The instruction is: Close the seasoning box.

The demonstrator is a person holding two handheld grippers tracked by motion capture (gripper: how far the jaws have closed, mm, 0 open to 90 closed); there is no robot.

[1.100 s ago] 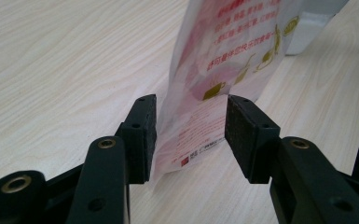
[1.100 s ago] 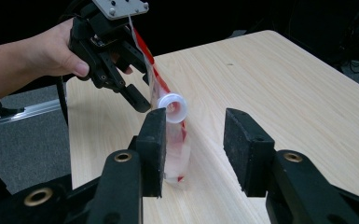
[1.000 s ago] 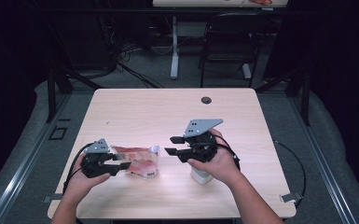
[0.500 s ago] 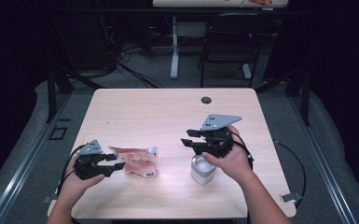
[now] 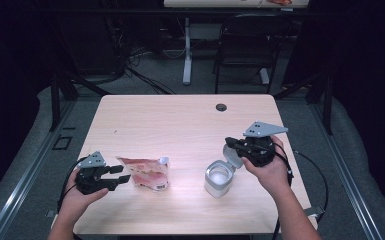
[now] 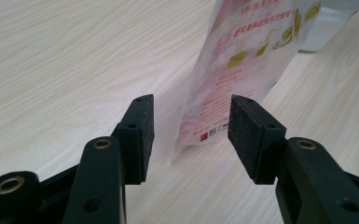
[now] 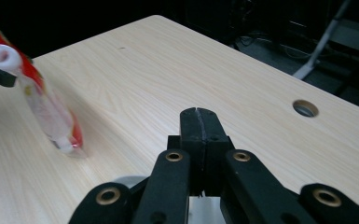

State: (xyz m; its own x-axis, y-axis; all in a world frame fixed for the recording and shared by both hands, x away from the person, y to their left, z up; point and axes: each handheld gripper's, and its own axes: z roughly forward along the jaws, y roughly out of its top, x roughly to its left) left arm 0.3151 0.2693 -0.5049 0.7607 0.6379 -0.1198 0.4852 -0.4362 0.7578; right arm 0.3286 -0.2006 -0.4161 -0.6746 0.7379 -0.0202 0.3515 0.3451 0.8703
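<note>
Pink pouch [image 5: 145,172] lower left of the bench [image 5: 180,125], long axis left to right, left tool [image 5: 122,174] wide at its left edge, right tool [image 5: 228,144] just closed, empty, above open jar [image 5: 218,180], bare bench beyond.

Black grippers [image 5: 111,176], grey three-cornered top plates, brass-ringed screw holes, black trailing cables.

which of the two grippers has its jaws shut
The right gripper, beside the open white jar: its pads press together. The left gripper has a gap, with the pink pouch corner between its pads.
</note>
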